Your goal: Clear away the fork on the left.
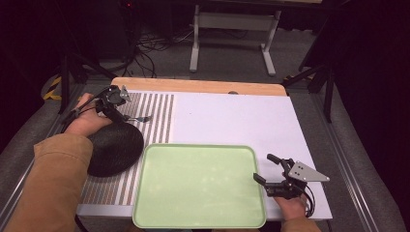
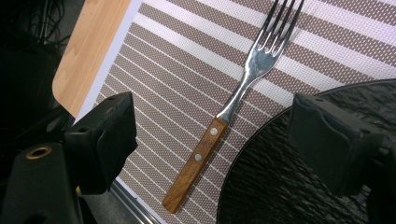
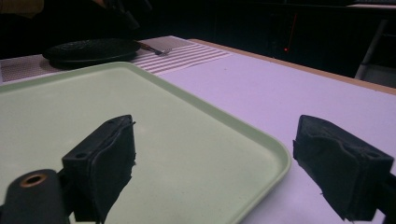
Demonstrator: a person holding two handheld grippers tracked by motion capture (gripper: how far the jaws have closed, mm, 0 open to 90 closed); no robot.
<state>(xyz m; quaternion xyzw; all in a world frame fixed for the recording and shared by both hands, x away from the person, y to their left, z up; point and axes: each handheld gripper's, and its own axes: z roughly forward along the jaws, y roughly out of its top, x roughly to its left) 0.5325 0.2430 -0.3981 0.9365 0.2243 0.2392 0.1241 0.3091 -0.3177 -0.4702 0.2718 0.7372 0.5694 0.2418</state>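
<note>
A fork with a wooden handle lies on the striped placemat, just beyond a black textured plate. My left gripper hovers over the fork's handle at the far left. In the left gripper view the fork lies between the wide-apart jaws, untouched, and the plate sits under the right jaw. My right gripper rests open at the front right, beside the right edge of an empty pale green tray. In the right gripper view the tray's corner lies between its jaws.
The white table top stretches behind the tray, with a wooden strip along the far edge. A sleeved forearm crosses the placemat's front left. A desk frame and cables stand on the floor beyond the table.
</note>
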